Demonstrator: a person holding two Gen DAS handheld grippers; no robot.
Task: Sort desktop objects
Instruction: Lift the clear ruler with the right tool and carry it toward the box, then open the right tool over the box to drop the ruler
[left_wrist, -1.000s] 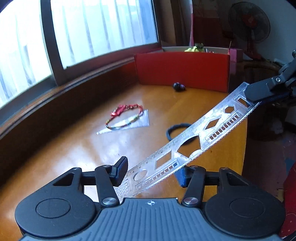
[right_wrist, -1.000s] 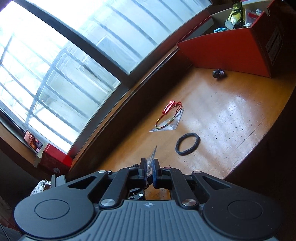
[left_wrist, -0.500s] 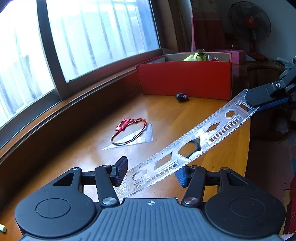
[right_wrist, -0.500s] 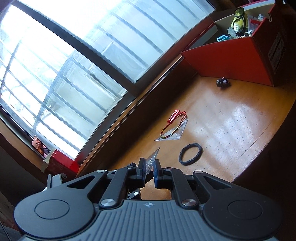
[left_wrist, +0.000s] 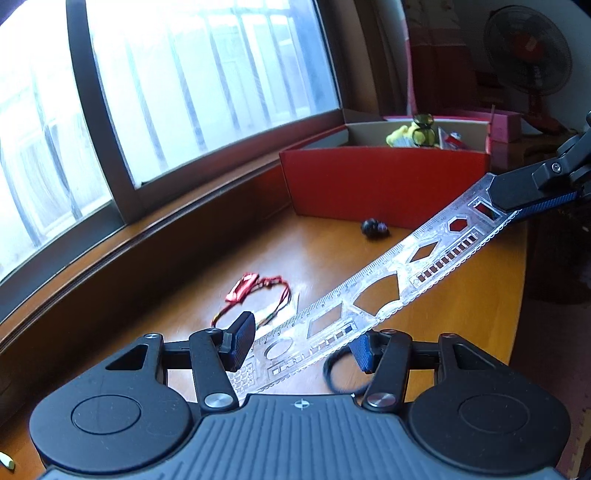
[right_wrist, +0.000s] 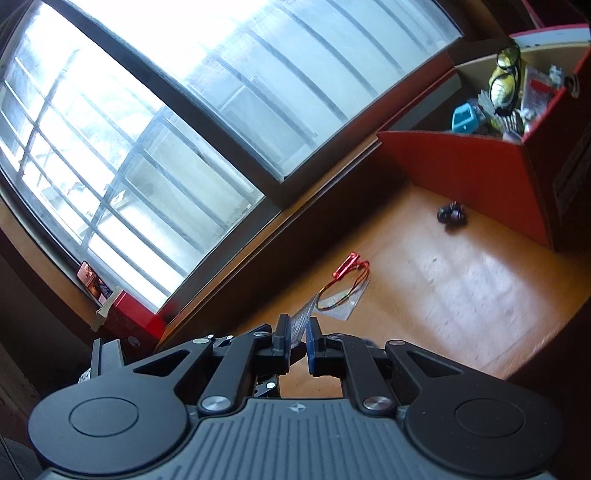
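The right claw (right_wrist: 297, 334) is clamped on one end of a clear plastic stencil ruler (left_wrist: 373, 291); seen from the left wrist, its dark fingers (left_wrist: 517, 186) pinch the far end of the ruler at the upper right of the view. The ruler runs diagonally down from that grip to the left claw (left_wrist: 301, 343), whose 2 pads stand partly apart with the near end of the ruler lying flat between them — whether the pads press on its edges cannot be told. The ruler is off the worktop (left_wrist: 461, 314), a glossy orange-brown wooden surface beside a large window (left_wrist: 207, 85). On the worktop lie a red and multicoloured cord bracelet (left_wrist: 258, 291) resting on a clear set square (right_wrist: 343, 304), a black hair tie (left_wrist: 338, 373) partly hidden behind the left claw, and a small dark object (left_wrist: 375, 227) close to the front wall of an open red box (left_wrist: 384, 184). The box stands at the far end of the worktop and holds mixed items, among them yellow-lensed glasses (right_wrist: 504, 79) and a blue item (right_wrist: 463, 120). A standing fan (left_wrist: 528, 62) is visible beyond the box, well apart from the worktop.
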